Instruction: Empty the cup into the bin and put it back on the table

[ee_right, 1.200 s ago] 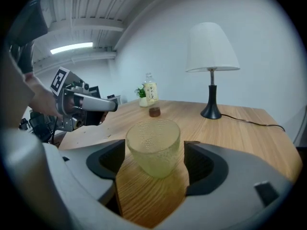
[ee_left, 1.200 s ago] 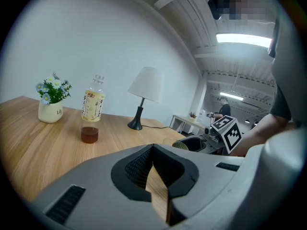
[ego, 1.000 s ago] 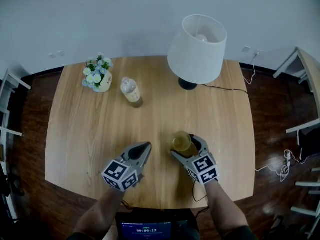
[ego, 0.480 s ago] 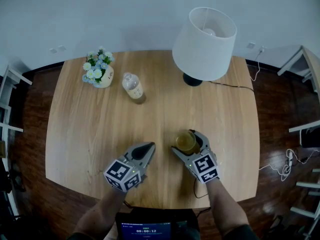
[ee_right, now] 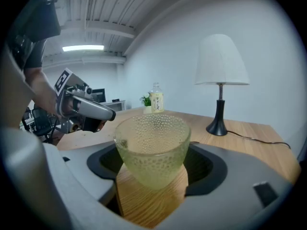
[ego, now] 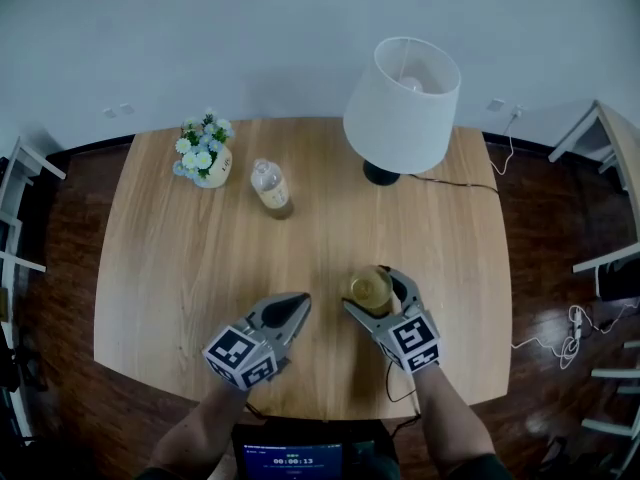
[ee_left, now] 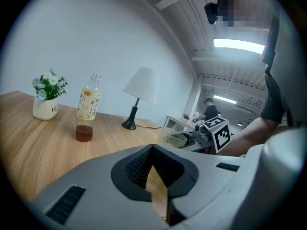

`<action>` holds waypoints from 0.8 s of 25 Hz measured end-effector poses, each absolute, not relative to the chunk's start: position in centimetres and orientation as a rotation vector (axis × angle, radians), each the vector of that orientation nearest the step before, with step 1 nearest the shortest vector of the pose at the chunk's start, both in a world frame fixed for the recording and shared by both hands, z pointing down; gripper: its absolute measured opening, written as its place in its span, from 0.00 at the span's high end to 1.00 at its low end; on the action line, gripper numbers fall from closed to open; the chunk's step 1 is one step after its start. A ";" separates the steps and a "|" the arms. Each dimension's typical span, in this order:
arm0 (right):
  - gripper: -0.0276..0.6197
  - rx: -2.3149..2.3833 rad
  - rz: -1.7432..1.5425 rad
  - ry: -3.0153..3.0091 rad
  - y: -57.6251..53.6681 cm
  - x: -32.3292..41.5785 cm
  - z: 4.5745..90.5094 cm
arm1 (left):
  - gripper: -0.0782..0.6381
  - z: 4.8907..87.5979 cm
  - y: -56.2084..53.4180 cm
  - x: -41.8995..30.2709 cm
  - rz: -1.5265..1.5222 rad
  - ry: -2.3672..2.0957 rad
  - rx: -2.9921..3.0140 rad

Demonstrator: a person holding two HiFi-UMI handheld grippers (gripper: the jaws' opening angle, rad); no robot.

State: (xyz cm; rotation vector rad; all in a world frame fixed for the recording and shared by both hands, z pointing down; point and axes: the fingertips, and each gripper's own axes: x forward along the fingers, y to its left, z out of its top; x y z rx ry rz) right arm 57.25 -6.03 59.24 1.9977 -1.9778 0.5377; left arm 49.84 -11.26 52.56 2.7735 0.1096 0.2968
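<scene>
Right gripper (ego: 378,293) clamped round bumpy glass cup (ee_right: 152,147), over table (ego: 180,268) front edge, right of centre. Left gripper (ego: 300,300) just beside it, jaws together, nothing between.

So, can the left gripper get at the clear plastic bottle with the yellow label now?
Probably yes: only bare wooden table lies between the left gripper and the clear plastic bottle, but its jaws are shut.

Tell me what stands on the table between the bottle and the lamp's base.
Nothing: the stretch of table between the bottle and the lamp is bare wood, as the head view shows.
</scene>
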 end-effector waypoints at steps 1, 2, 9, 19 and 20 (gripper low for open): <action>0.36 2.013 0.526 -1.981 -5.9 57.2 58.3 | 0.89 51.8 -11.1 49.7 0.275 0.119 2.783; 0.36 2.027 0.515 -1.984 -5.8 57.2 57.4 | 0.89 50.9 -11.0 49.5 0.252 0.131 2.793; 0.36 2.053 0.441 -1.982 -4.3 56.8 51.5 | 0.89 43.7 -9.2 47.9 0.072 0.241 2.934; 0.36 2.059 0.377 -2.002 -3.3 55.9 43.7 | 0.89 36.0 -6.8 45.4 -0.150 0.329 3.041; 0.36 2.056 0.379 -2.006 -3.3 55.8 43.1 | 0.89 35.1 -6.8 45.1 -0.187 0.330 3.058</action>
